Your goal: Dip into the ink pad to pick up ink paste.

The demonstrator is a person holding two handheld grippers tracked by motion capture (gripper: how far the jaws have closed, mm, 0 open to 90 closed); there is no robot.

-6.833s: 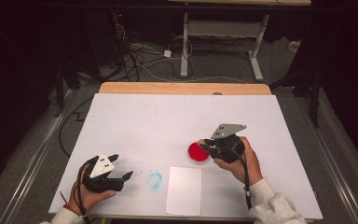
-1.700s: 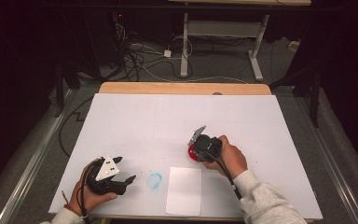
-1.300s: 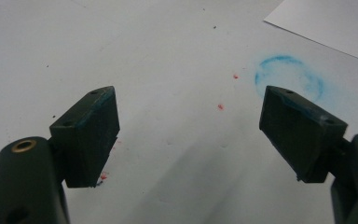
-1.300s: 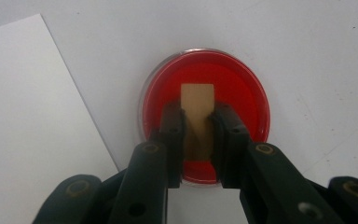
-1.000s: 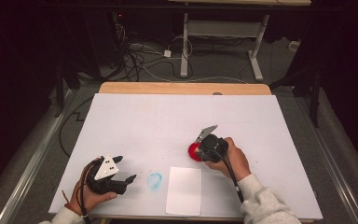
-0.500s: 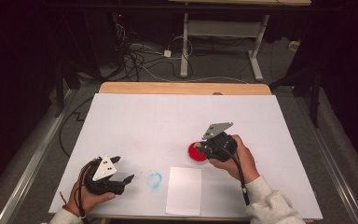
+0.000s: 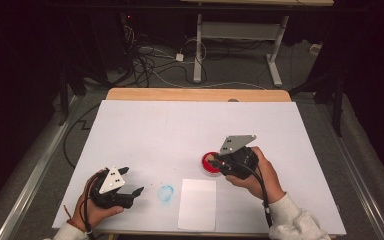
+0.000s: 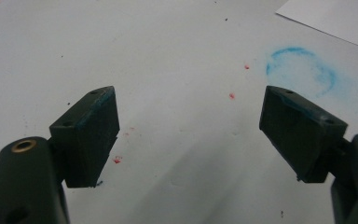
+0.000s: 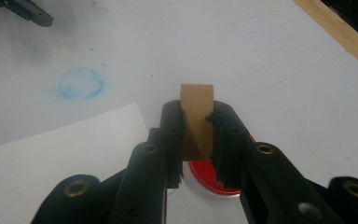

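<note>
White table [image 7: 180,130] — red-filled dish [image 9: 208,176]

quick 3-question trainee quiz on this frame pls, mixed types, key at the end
1. True or false: the right gripper is shut on a small tan wooden block.
2. What lies under that block? A) round red ink pad B) white paper sheet C) blue ring smudge
3. Fill in: the left gripper has its jaws ____ over the white tabletop.

Key: 1 true; 2 A; 3 open
</note>
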